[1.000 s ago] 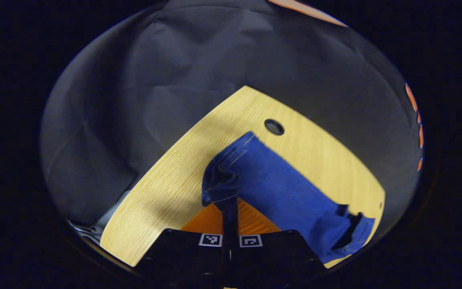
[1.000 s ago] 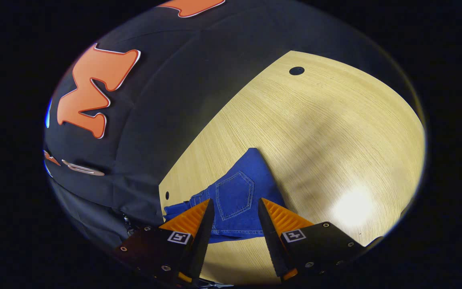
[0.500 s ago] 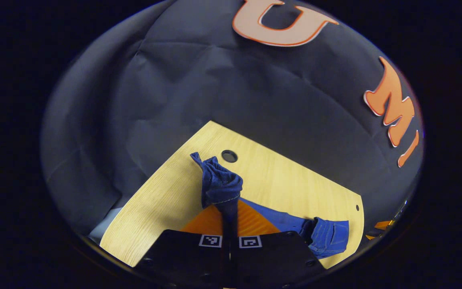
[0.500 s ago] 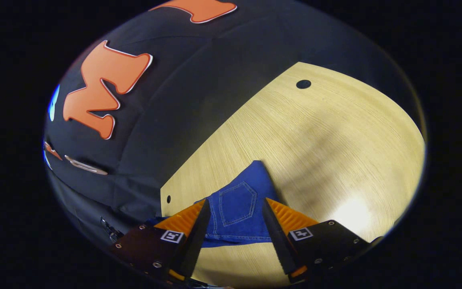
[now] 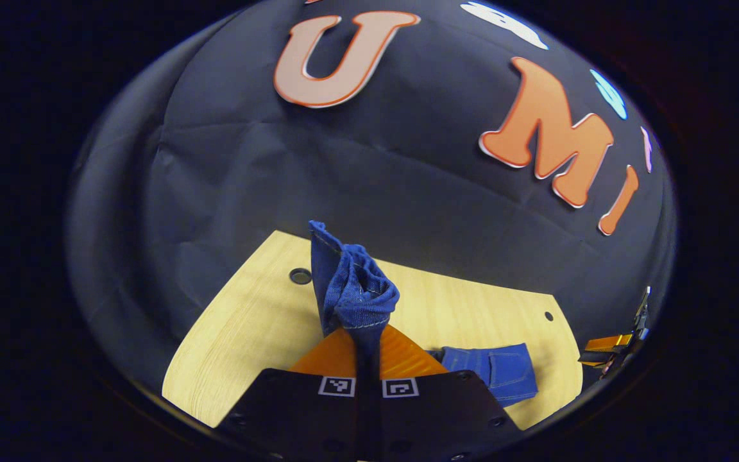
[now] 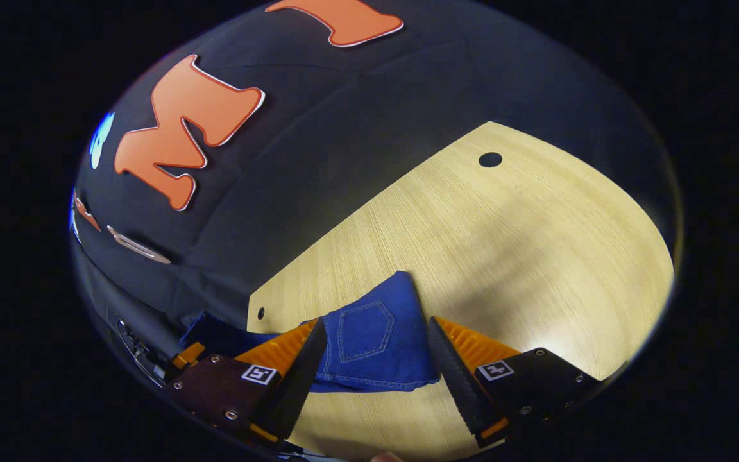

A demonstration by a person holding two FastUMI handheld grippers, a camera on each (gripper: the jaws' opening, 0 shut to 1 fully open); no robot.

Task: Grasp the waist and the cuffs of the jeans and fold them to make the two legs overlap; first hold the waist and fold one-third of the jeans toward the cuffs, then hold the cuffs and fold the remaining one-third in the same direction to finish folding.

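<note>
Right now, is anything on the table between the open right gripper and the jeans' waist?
Nothing visible: the blue denim jeans lie on bare light wooden table, directly between the right gripper's spread fingers.

Ahead of my claws I see a pale wood-grain table [image 6: 523, 237] with a round cable hole [image 6: 490, 160] toward its far end and a small hole [image 6: 260, 314] near one corner. Wrinkled black cloth wall [image 5: 369, 173] rises beyond. Glare brightens the tabletop at right.

right gripper [image 6: 376, 378] fingers [image 6: 297, 372] apart above jeans [image 6: 376, 337] on wooden table [image 6: 504, 244]
</note>
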